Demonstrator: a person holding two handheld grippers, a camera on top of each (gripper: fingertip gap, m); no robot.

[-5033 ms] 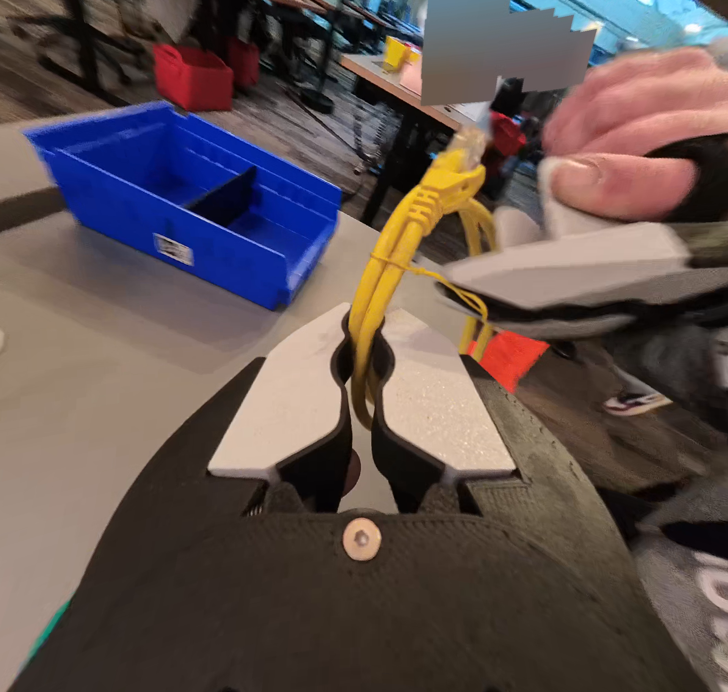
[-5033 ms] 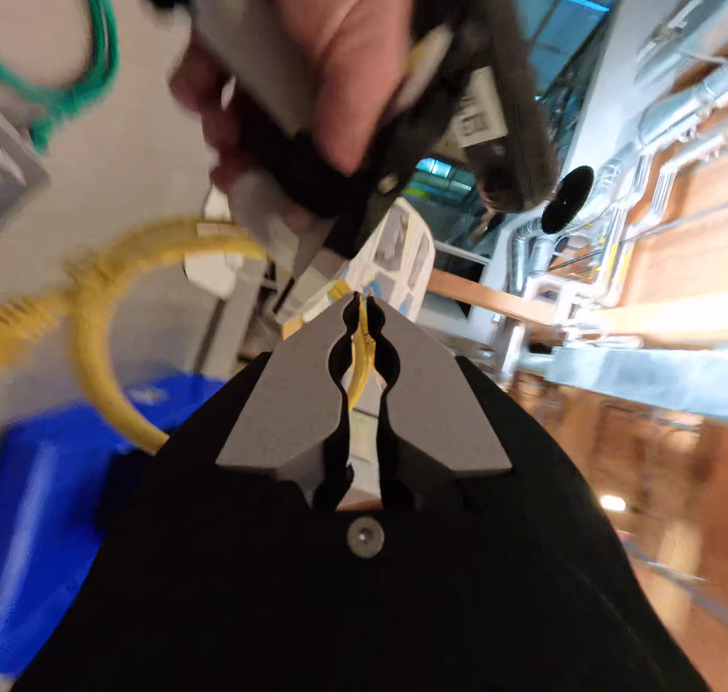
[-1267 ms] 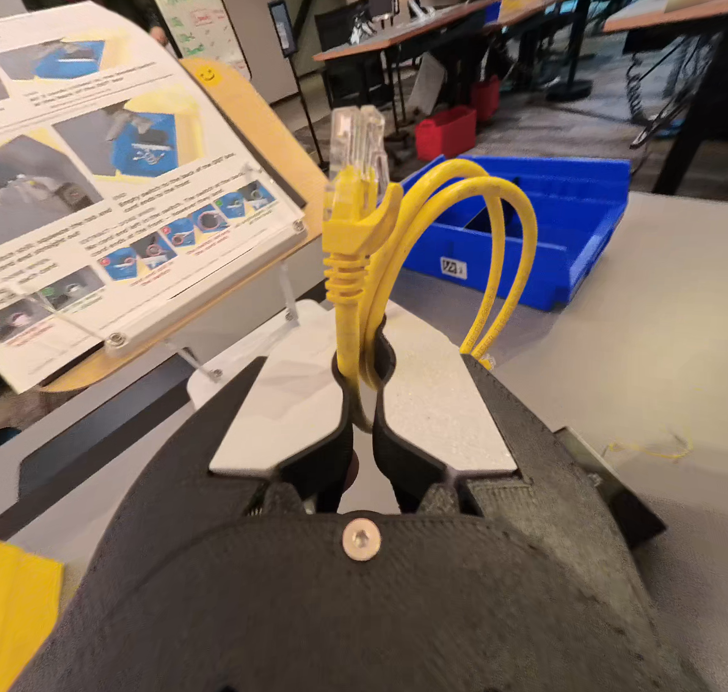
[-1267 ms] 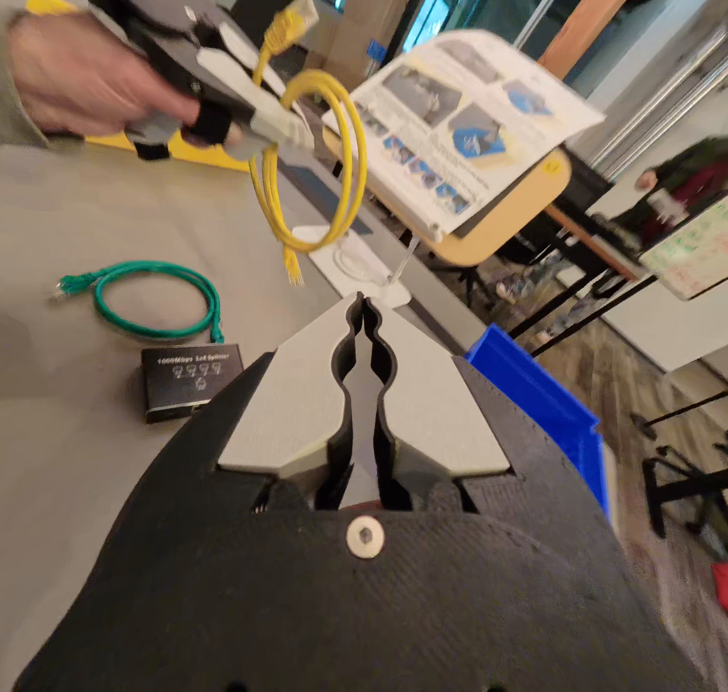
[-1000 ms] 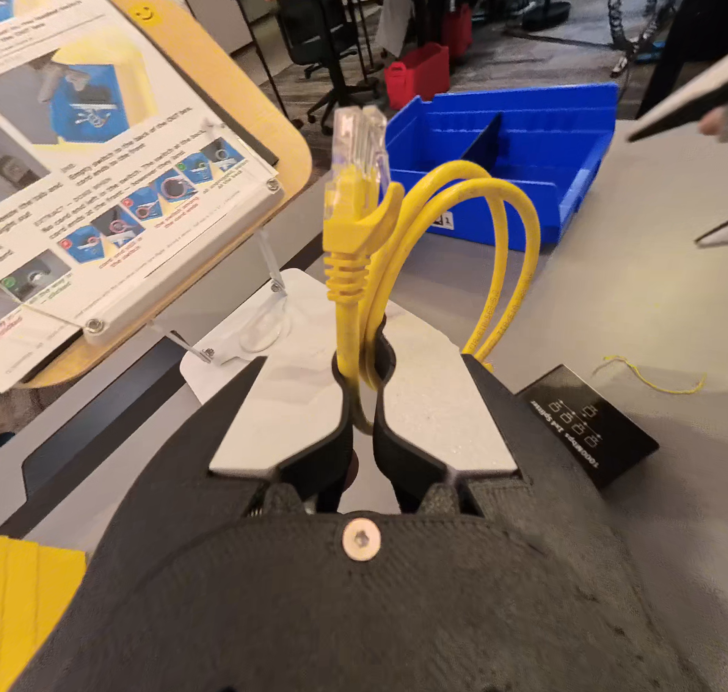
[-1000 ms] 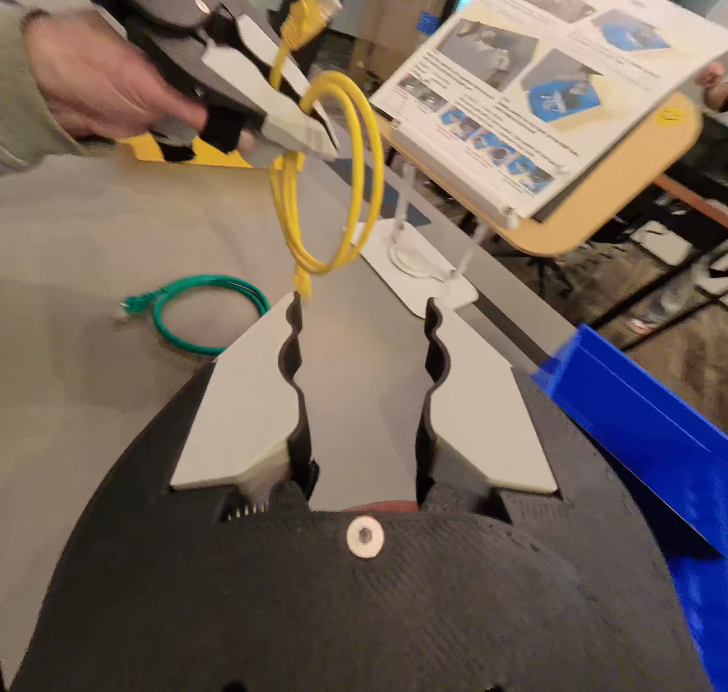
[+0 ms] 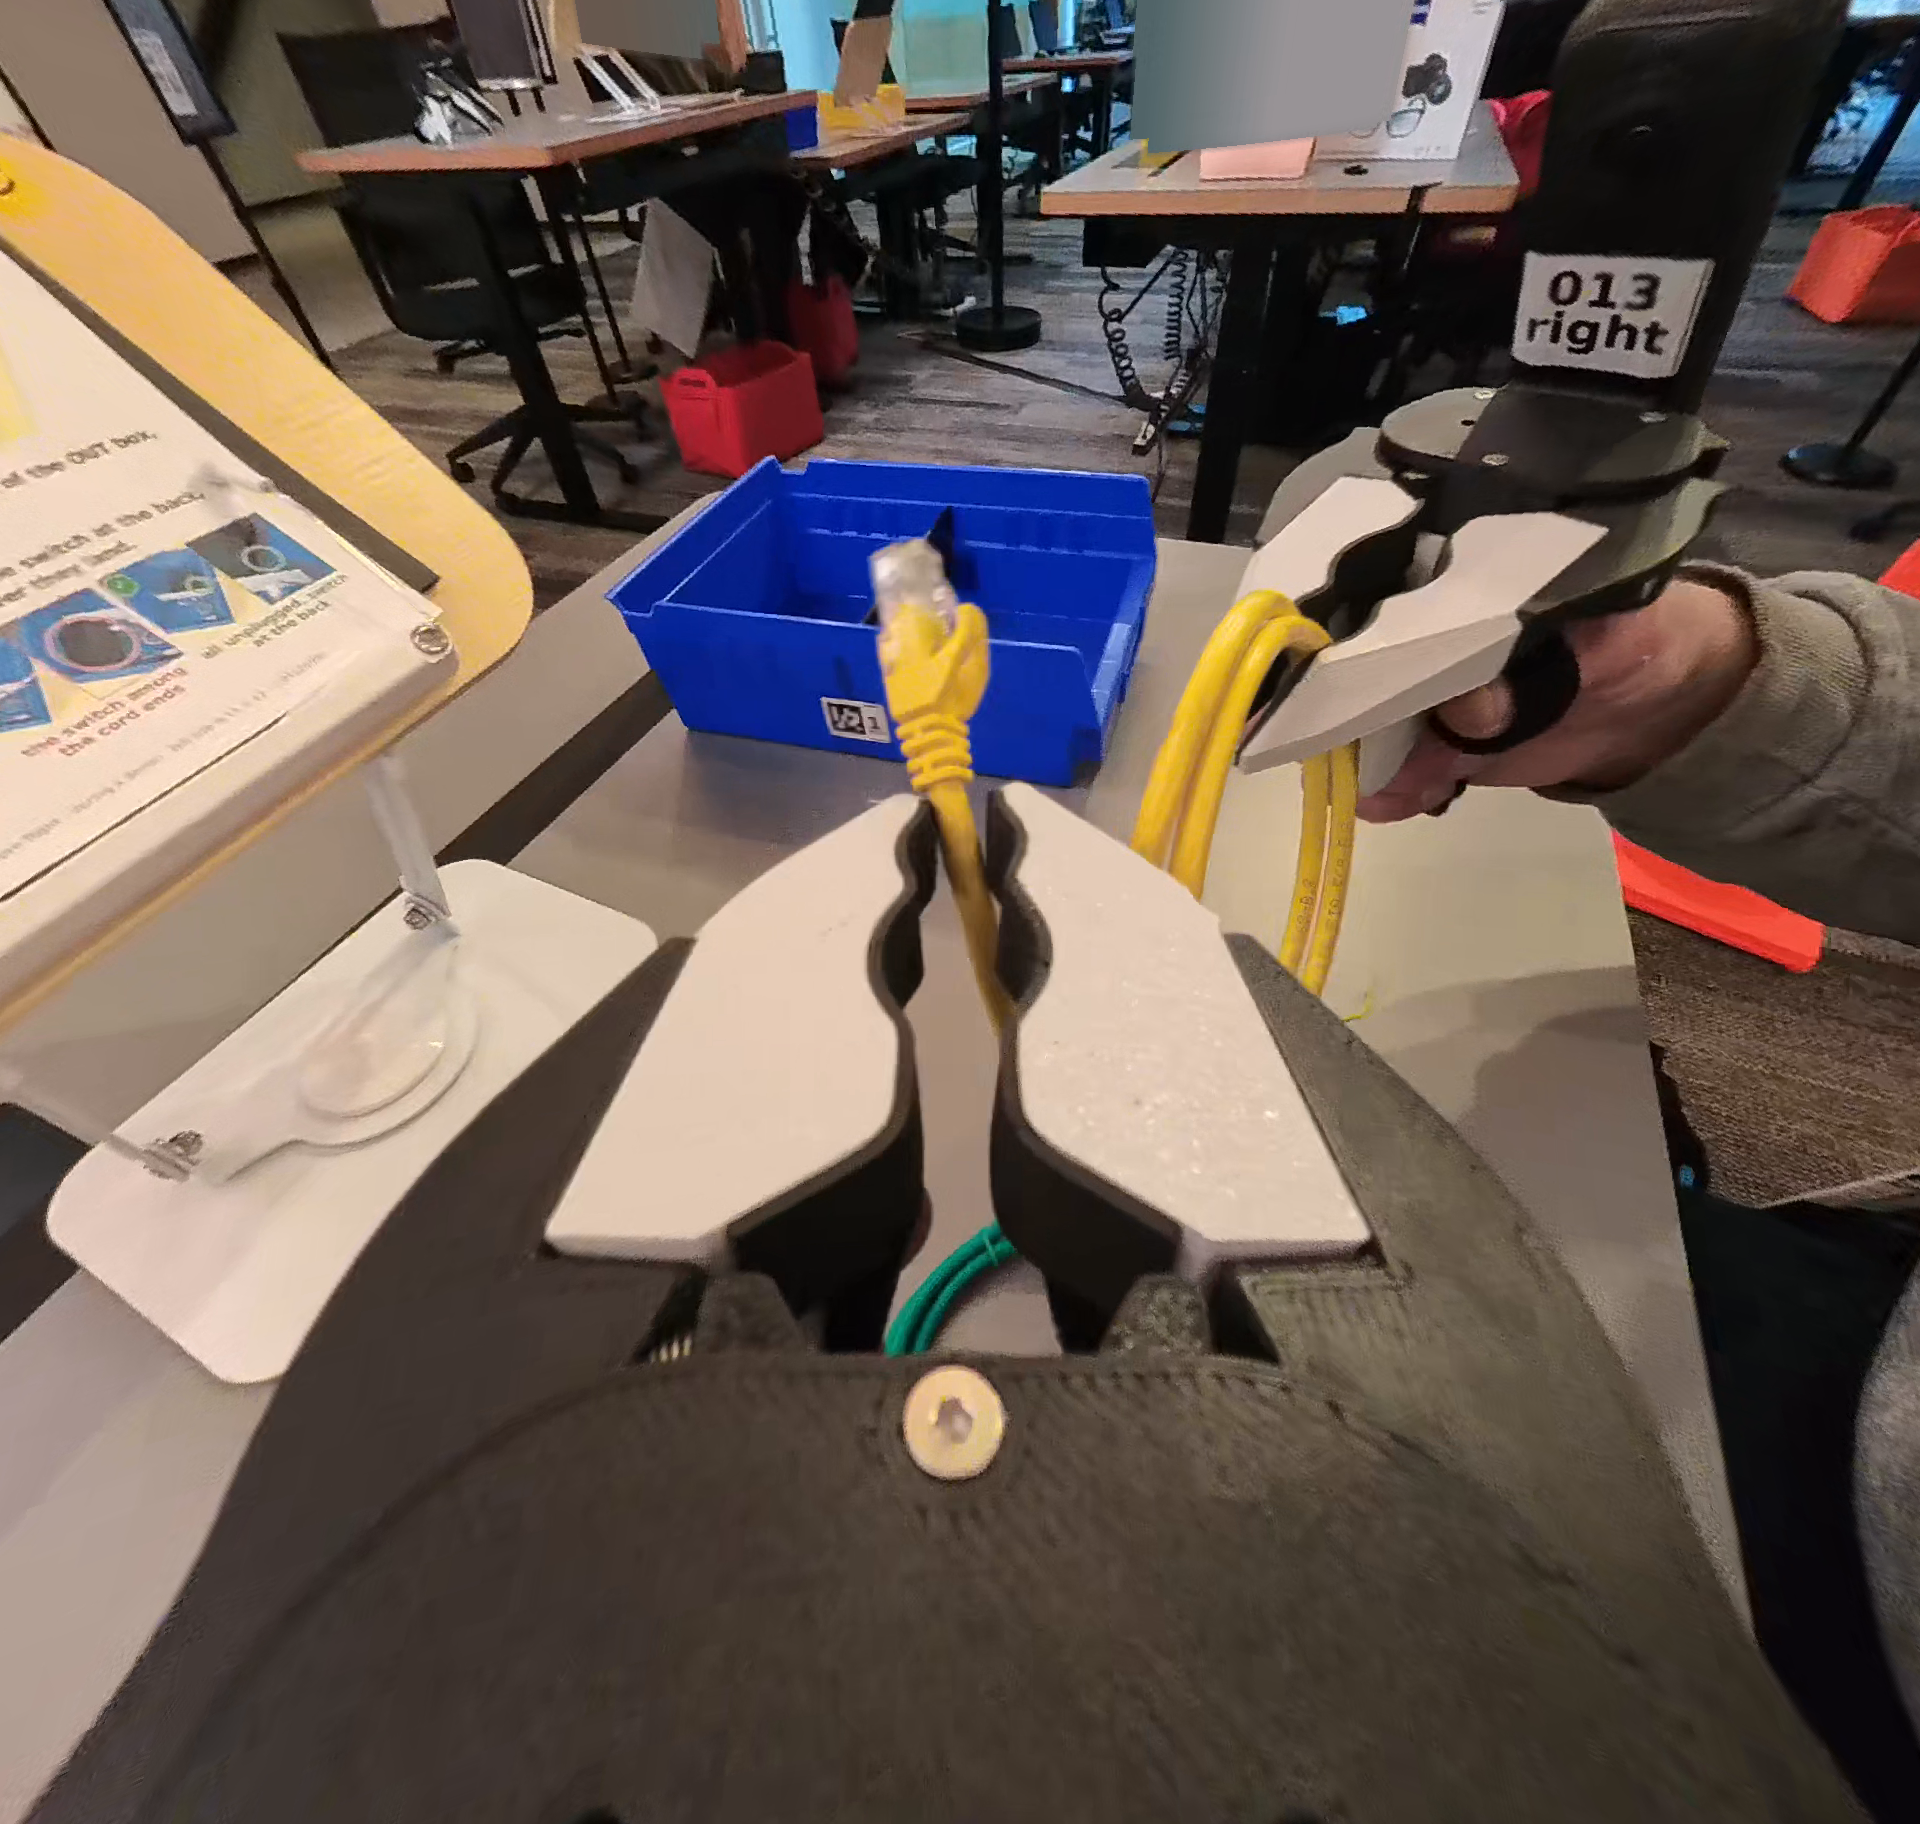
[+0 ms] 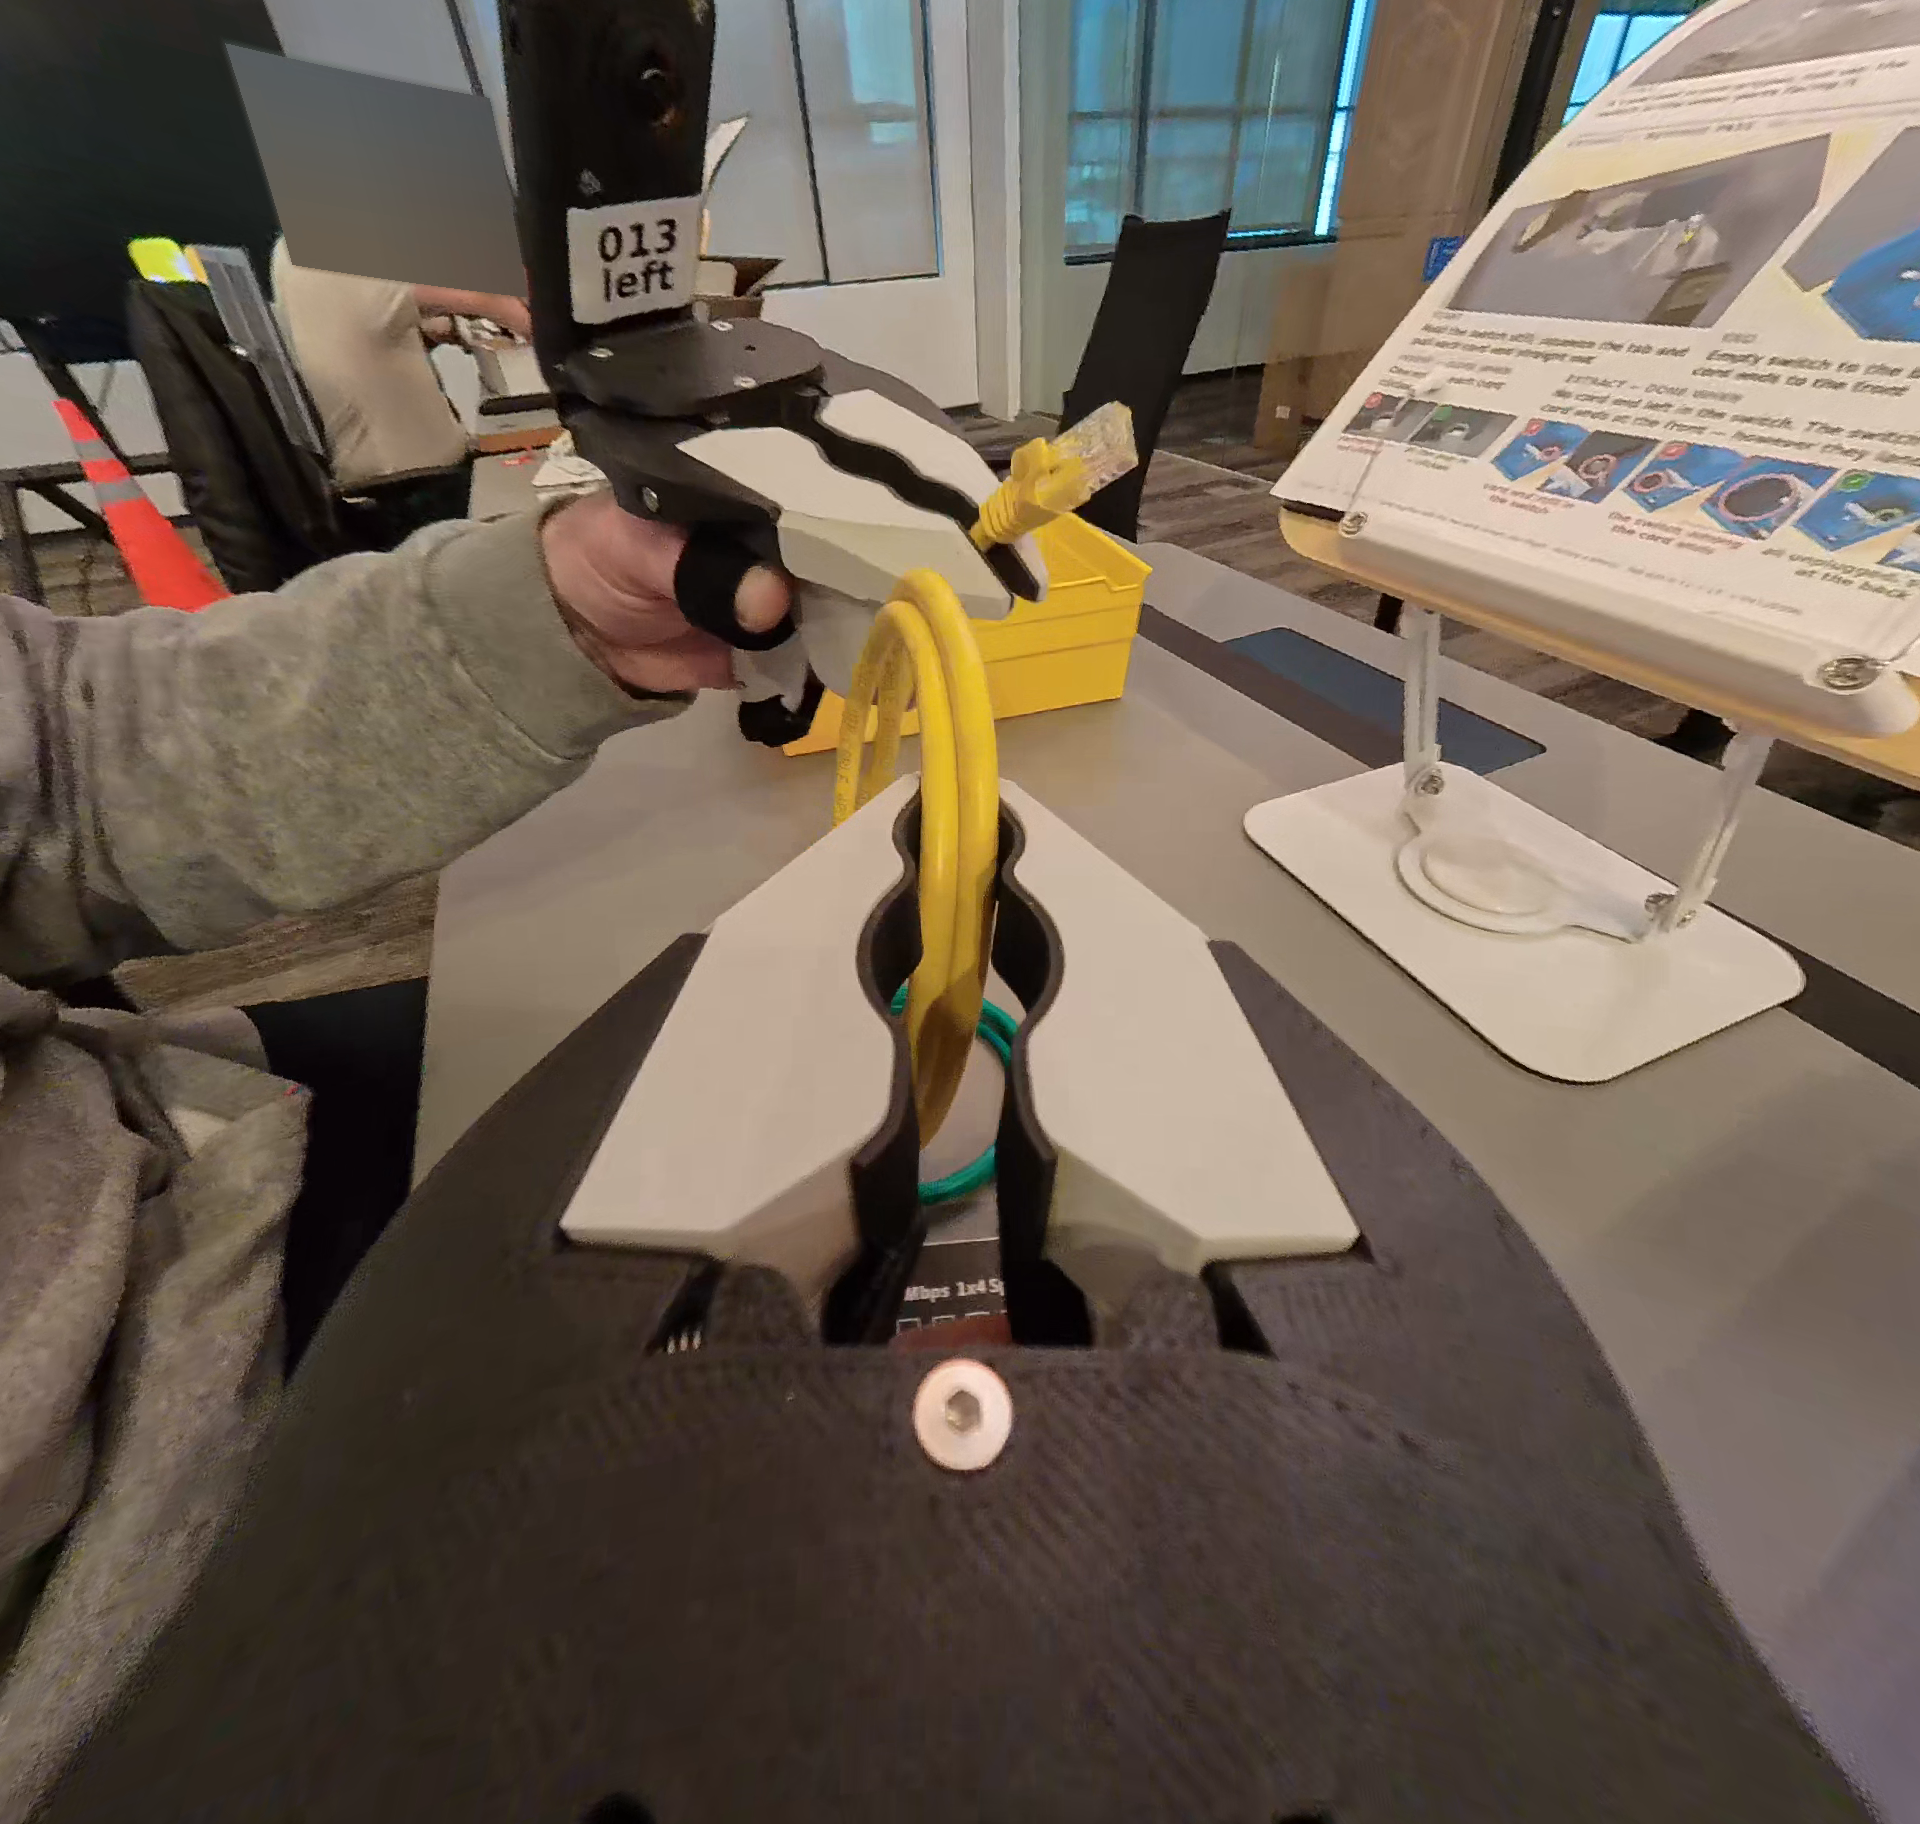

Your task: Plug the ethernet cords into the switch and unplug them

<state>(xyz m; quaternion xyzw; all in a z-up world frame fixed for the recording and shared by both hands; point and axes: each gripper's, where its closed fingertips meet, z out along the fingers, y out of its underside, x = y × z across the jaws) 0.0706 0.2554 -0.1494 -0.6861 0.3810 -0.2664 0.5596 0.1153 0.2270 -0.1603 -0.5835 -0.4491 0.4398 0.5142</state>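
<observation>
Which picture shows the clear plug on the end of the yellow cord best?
The left wrist view: the clear plug stands right above the left hand-held gripper, close, though slightly blurred. In the right wrist view the same plug sticks out sideways, farther off and smaller; there the right hand-held gripper clamps the yellow cord.

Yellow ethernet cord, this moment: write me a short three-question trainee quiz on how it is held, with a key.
1. True or false: both the left gripper and the right gripper are closed on the yellow ethernet cord.
2. Which part does the left gripper hold? A) the coiled loop B) the stretch just behind the clear plug C) the green cord
3. Fill in: behind the plug in the left wrist view, the bin on the table is coloured ____.

Key: 1 true; 2 B; 3 blue.
</observation>
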